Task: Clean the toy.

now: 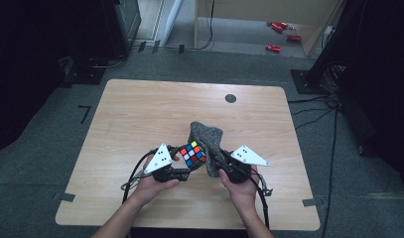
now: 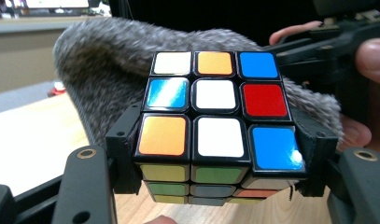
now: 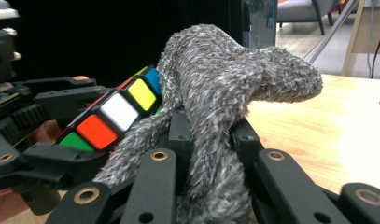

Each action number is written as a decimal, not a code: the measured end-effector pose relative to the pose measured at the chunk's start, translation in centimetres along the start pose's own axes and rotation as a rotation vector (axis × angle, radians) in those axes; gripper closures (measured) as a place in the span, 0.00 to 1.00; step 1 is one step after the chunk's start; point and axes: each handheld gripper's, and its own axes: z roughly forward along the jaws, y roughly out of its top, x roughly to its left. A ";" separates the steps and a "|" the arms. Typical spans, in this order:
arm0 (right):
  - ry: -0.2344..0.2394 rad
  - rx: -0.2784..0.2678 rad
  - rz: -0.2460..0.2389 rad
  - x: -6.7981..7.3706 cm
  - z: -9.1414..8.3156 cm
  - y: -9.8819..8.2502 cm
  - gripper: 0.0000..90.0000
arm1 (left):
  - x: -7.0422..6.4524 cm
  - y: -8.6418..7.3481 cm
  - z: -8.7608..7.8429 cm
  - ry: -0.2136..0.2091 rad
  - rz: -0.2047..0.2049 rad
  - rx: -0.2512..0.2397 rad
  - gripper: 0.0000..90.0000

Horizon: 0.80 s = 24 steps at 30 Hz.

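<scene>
Grey fuzzy cloth (image 1: 208, 139) against gripper-held puzzle cube (image 1: 193, 154)

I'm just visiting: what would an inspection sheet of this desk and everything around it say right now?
Surface: wooden table, dark round grommet near far edge.
Job's things: scrambled Rubik's cube; grey fuzzy cloth draped behind it.
Clutter: nothing seen on the table.
Grippers: left gripper shut on the cube; right gripper shut on the cloth.
Cables: black cables trail from both grippers.
Surroundings: grey carpet, red objects on floor beyond.
</scene>
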 end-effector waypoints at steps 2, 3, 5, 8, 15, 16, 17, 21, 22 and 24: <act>0.002 -0.005 -0.009 0.3 -0.1 0.3 0.85 | 0.2 0.0 0.0 -0.003 -0.024 0.003 0.39; 0.006 -0.007 -0.014 0.4 -0.2 0.4 0.85 | 0.3 -0.1 0.0 -0.005 -0.024 0.009 0.39; 0.035 -0.025 -0.016 0.7 -0.4 0.8 0.85 | 0.0 -0.2 0.2 -0.011 -0.008 0.029 0.39; 0.062 -0.064 -0.038 1.3 -0.7 1.2 0.85 | -0.5 -0.3 0.5 -0.022 0.022 0.048 0.39; 0.032 0.001 0.010 -0.3 -0.1 -0.2 0.85 | 0.1 0.3 -0.1 0.005 -0.012 0.021 0.39; 0.041 -0.001 0.005 -0.5 -0.1 -0.4 0.85 | 0.3 0.3 -0.2 0.018 -0.017 0.023 0.39; 0.059 -0.011 0.003 -0.6 -0.1 -0.5 0.85 | 0.5 0.3 -0.2 0.030 -0.030 0.022 0.39; 0.105 -0.017 0.018 -0.9 0.0 -0.6 0.85 | 1.4 0.5 -0.6 0.056 -0.111 -0.002 0.39; 0.107 -0.015 0.003 -0.8 0.1 -0.6 0.85 | 1.6 0.6 -0.8 0.057 -0.133 -0.011 0.39; 0.115 -0.016 -0.020 -0.5 0.2 -0.9 0.84 | 1.9 0.7 -1.0 0.060 -0.162 -0.018 0.39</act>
